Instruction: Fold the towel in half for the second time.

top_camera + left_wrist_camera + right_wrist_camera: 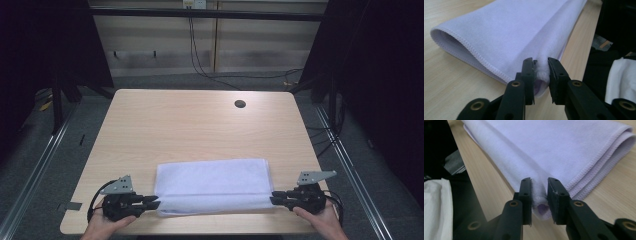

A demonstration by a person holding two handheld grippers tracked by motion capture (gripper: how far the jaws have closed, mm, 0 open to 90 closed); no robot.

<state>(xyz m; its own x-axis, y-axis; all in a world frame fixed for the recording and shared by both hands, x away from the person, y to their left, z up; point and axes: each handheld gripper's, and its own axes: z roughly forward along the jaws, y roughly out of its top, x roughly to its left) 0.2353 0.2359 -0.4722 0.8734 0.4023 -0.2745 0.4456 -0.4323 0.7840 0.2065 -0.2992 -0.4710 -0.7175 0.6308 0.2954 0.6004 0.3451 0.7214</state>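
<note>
The pale lavender towel (212, 185) lies folded over on itself in the lower middle of the high view, near the front edge of the tabletop (200, 120), its long doubled edge running left to right. One fold looks done: both gripper views show two layers stacked, with a stitched hem looping round the open side. The left gripper (150, 202) sits at the towel's lower left corner and the right gripper (277, 197) at its lower right corner. In the left gripper view the jaws stand a little apart with the bunched corner (541, 72) between them, seemingly slack rather than squeezed; the right gripper view shows the same with its corner (540, 200) (the pads appear to just flank the cloth). The corners look to be at the point of release. What likely remains is pulling clear, and perhaps a further fold.
</note>
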